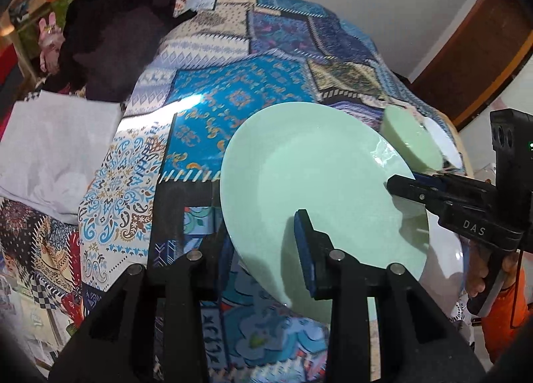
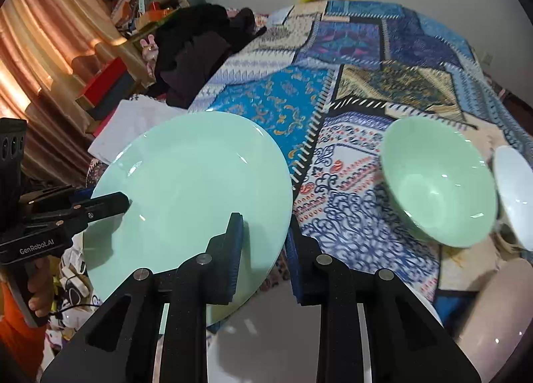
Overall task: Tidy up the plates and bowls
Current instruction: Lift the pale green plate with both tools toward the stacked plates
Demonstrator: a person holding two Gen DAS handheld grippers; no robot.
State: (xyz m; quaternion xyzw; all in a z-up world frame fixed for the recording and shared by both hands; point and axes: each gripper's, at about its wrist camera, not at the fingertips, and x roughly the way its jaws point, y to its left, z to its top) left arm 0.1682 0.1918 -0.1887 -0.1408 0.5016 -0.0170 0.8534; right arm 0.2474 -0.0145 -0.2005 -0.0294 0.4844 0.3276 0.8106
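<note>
A pale green plate (image 1: 316, 176) (image 2: 186, 189) hangs tilted above the patchwork table, held at two edges. My left gripper (image 1: 266, 249) is shut on its near rim, one finger above and one below. My right gripper (image 2: 265, 249) is shut on the opposite rim; in the left wrist view it shows as the right gripper (image 1: 399, 184) pinching the plate's right edge. The left gripper (image 2: 110, 203) shows at the plate's left edge in the right wrist view. A green bowl (image 2: 439, 189) (image 1: 413, 143) stands on the cloth to the right, beside a white bowl (image 2: 513, 189) (image 1: 443, 143).
A white plate (image 2: 283, 333) (image 1: 446, 249) lies under the lifted plate. A pinkish dish (image 2: 493, 303) sits at the lower right. White fabric (image 1: 56, 149) and a dark heap of clothing (image 1: 110, 36) lie off the table's left. The patterned tablecloth (image 1: 233, 103) stretches beyond.
</note>
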